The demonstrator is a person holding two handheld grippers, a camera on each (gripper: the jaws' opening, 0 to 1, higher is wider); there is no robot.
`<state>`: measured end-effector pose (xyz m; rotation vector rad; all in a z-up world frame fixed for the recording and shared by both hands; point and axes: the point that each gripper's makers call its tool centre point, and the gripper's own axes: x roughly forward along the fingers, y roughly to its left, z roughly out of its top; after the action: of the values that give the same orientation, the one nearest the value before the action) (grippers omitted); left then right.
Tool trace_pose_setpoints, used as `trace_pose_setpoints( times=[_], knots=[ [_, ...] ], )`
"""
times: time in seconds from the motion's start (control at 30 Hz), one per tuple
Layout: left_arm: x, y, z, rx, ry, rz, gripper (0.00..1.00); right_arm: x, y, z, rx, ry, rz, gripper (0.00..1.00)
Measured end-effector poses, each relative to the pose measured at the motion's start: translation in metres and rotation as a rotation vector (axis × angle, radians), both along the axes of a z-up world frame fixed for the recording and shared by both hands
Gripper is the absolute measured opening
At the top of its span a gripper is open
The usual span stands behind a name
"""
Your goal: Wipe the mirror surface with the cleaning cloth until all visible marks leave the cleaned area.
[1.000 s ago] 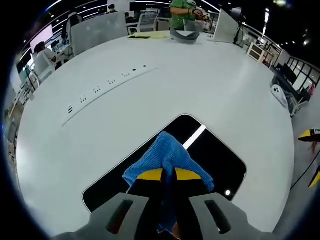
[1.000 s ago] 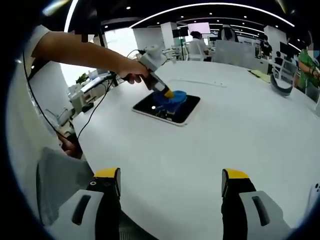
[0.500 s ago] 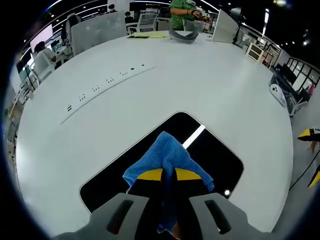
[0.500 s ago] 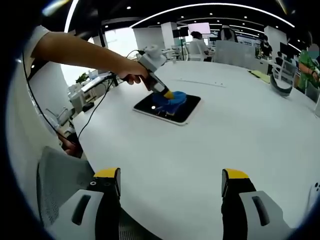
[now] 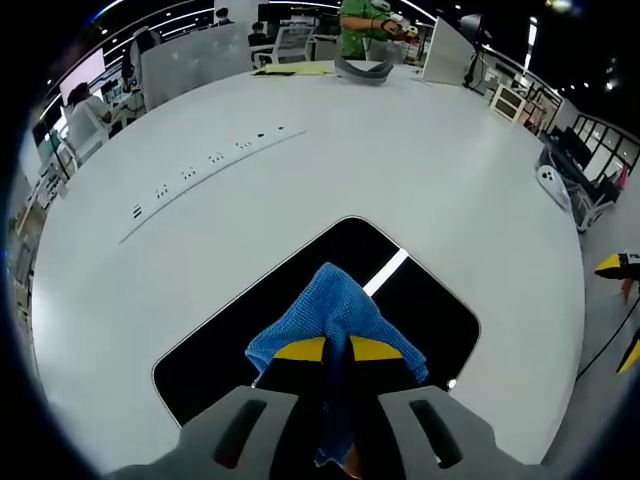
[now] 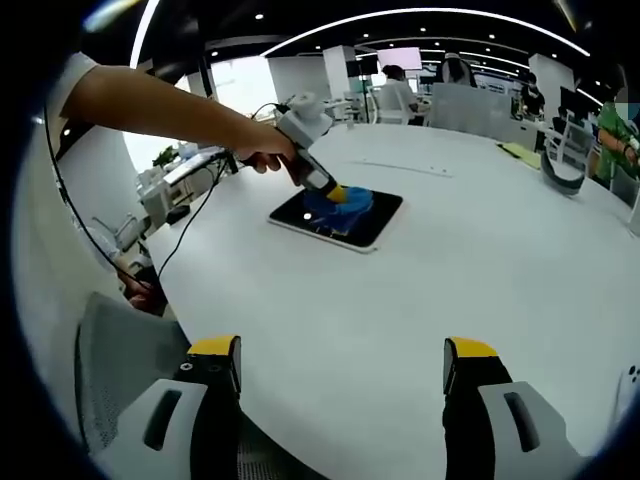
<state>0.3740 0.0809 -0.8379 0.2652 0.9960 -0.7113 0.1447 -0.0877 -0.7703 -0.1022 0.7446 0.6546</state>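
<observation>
Wiping is in hand: the left gripper (image 5: 335, 352) has its jaws clamped on the blue cleaning cloth (image 5: 335, 315), a nubby knit bunched against the mirror (image 5: 250, 330), a dark glossy slab with rounded corners lying flat on the smooth white table (image 5: 400, 180). Next, likely, strokes across the mirror's uncovered glass. The right gripper (image 6: 340, 385) hangs well apart from the mirror, jaws wide and empty.

blue cloth (image 5: 335, 310) on mirror (image 5: 250, 330), white table (image 5: 400, 170)
</observation>
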Motion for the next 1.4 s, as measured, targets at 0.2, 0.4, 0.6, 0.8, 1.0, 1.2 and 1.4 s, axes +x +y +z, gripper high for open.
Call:
trace_pose_setpoints(
  times=[0.2,0.4,0.6,0.8,1.0,1.2,1.4],
  knots=[
    [-0.003,0.0,0.0,0.001,-0.001,0.0,0.05,-0.003,0.0,0.001,0.001,0.0,0.0,0.82],
    [-0.008,-0.001,0.0,0.002,0.001,-0.003,0.05,-0.005,0.0,0.001,0.0,-0.002,0.001,0.82],
    [-0.011,-0.001,0.0,0.004,0.0,-0.005,0.05,-0.008,0.0,0.002,0.0,-0.004,0.001,0.82],
    [-0.013,-0.002,0.0,0.004,-0.002,-0.003,0.05,-0.011,-0.001,0.001,-0.002,-0.003,0.004,0.82],
    [-0.017,-0.003,0.0,0.005,0.0,-0.004,0.05,-0.013,-0.002,0.001,0.0,-0.001,0.006,0.82],
    [-0.02,-0.003,0.0,0.005,0.002,-0.006,0.05,-0.013,-0.001,0.002,0.0,-0.005,0.011,0.82],
    [-0.023,-0.003,0.0,0.002,0.002,-0.007,0.05,-0.013,0.0,0.003,-0.006,-0.006,0.026,0.82]
  ],
)
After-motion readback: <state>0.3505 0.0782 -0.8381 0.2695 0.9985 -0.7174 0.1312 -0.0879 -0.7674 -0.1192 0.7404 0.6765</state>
